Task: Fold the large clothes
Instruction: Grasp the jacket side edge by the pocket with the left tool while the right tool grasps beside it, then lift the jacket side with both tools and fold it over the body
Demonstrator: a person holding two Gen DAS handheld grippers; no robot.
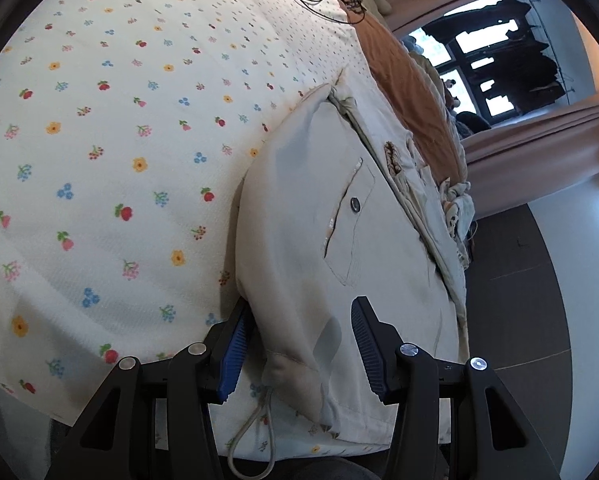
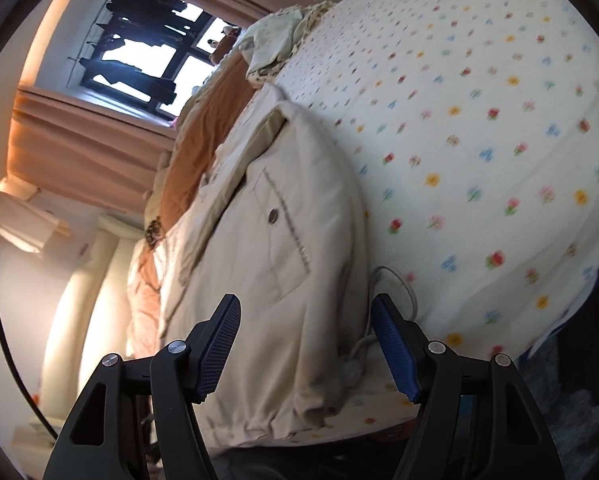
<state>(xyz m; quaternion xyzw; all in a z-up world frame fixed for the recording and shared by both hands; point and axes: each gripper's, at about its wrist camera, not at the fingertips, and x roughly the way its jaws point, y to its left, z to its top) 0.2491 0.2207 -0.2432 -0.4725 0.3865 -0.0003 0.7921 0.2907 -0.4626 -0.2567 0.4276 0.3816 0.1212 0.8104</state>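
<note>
Nearest the cameras, both tools stand wide apart at the near edge of the bed, each straddling the hem of the cream jacket without gripping it. The left tool (image 1: pixel 303 344) has the bunched hem corner between its pads, and the right tool (image 2: pixel 305 344) frames the other stretch of the same hem. A pale drawstring (image 1: pixel 255 432) dangles from the hem over the bed's near edge.

The jacket (image 1: pixel 323 216) lies lengthwise along one side edge of the bed, on the flowered bedspread (image 1: pixel 111 140), its buttoned chest pocket (image 1: pixel 349 224) facing up. It looks padded and soft, fairly bulky but probably light; it should drape and sag rather than hold a crease, so a pinch through the thick hem seam, one tool toward each corner, seems the surest hold.

Farther on, an orange blanket (image 1: pixel 403 80) and a heap of pale clothes (image 2: pixel 275 44) lie toward the bed's far end.
</note>
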